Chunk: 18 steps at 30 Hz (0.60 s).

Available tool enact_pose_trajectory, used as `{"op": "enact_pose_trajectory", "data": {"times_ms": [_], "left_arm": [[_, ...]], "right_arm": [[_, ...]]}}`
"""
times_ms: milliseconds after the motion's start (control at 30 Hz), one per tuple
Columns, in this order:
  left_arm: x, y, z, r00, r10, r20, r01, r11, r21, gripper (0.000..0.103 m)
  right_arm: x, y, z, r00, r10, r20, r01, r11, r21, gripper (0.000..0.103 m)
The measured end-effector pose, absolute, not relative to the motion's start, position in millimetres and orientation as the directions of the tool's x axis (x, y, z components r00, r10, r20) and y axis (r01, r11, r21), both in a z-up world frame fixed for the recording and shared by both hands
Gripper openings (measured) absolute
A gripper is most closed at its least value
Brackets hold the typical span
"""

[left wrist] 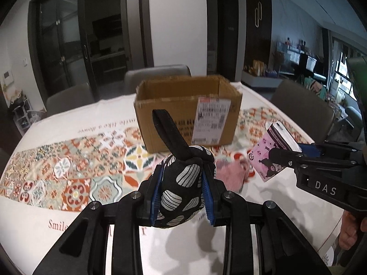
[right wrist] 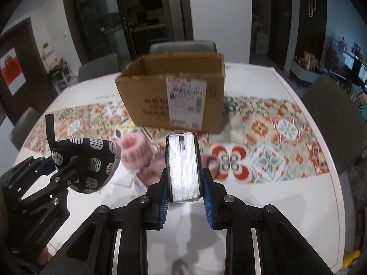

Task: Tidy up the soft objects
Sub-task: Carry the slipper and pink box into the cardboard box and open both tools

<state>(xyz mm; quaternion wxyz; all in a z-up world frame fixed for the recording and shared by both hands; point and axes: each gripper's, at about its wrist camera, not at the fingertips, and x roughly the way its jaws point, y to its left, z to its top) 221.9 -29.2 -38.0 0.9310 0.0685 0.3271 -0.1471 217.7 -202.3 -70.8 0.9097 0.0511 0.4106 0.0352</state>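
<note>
My left gripper (left wrist: 182, 178) is shut on a black oven mitt with white oval prints (left wrist: 181, 183), held above the table; the mitt also shows in the right wrist view (right wrist: 89, 160). My right gripper (right wrist: 184, 181) is shut on a pink tissue pack (right wrist: 183, 167), seen from the side in the left wrist view (left wrist: 273, 151). An open cardboard box (left wrist: 188, 112) with a shipping label stands ahead on the table; it also shows in the right wrist view (right wrist: 174, 91). A fluffy pink item (right wrist: 137, 158) lies on the table between the grippers and the box.
The table has a white cloth with a patterned tile runner (right wrist: 275, 133). Grey chairs (left wrist: 305, 112) stand around the table, one behind the box (right wrist: 183, 45). A small yellow thing (right wrist: 351, 257) lies at the right edge.
</note>
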Motion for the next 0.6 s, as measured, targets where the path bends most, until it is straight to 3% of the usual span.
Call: {"op": "enact_pose_trajectory", "data": {"times_ms": [600], "left_arm": [[279.3,-34.1,22.6,0.857,-0.23,-0.46,0.288,0.956,0.059,0.032]], "right_arm": [[262.7,-209.9,-4.7,0.802,0.146,-0.579,-0.069,0.986,0.153,0.028]]}}
